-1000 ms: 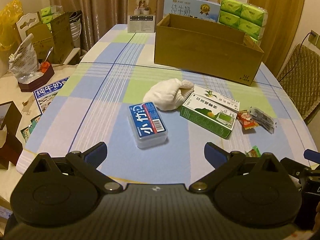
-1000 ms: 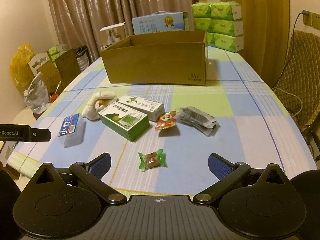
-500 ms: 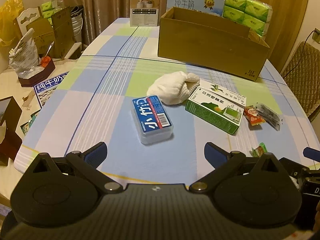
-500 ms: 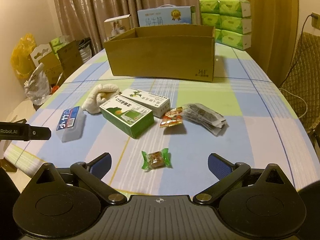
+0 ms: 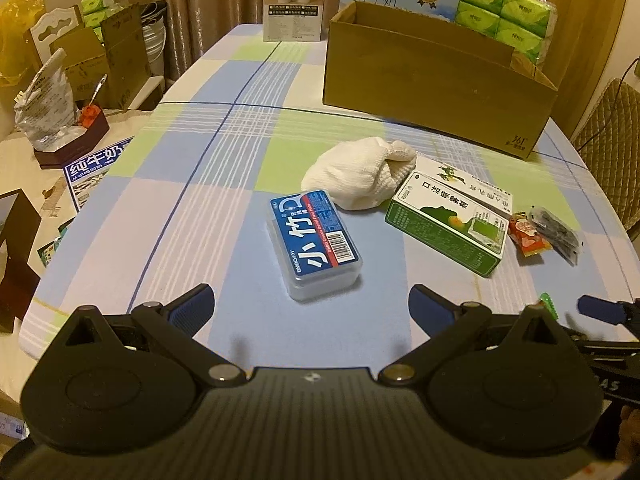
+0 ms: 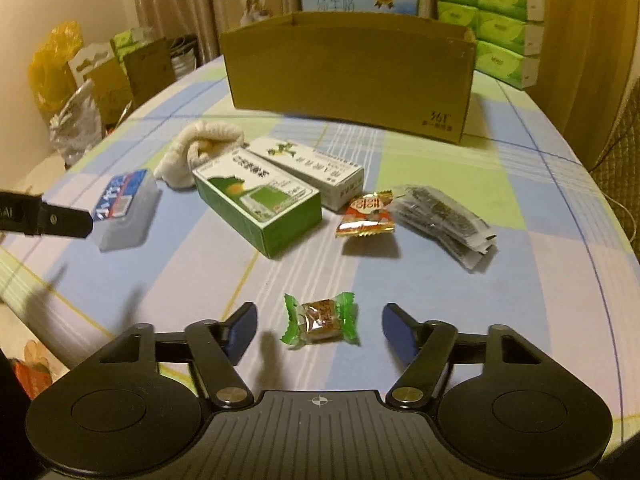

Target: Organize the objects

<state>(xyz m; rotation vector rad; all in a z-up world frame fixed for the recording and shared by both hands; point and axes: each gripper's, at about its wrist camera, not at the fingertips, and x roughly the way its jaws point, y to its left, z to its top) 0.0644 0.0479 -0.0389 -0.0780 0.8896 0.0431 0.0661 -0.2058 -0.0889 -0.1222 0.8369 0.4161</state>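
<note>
We are on pick-up step — right gripper (image 6: 318, 330) closing, fingers either side of green-wrapped candy (image 6: 319, 318) on surface (image 6: 460, 320), pads not yet touching. Left gripper (image 5: 310, 304) wide open, empty, blue-labelled case (image 5: 316, 238) ahead. Next, we judge: finish pinch, lift toward cardboard box (image 6: 348, 70).

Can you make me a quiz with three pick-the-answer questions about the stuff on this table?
1. Where does the green-wrapped candy lie?
A. between the right gripper's fingers
B. inside the cardboard box
C. on the white towel

2. What colour is the label on the clear plastic case?
A. yellow
B. blue
C. pink

3. How is the left gripper?
A. shut on the case
B. open, holding nothing
C. holding the towel

Answers: 1 A, the closing jaws flank the candy without touching it; 2 B, blue label with white characters; 3 B, fingers spread wide over bare tablecloth.
</note>
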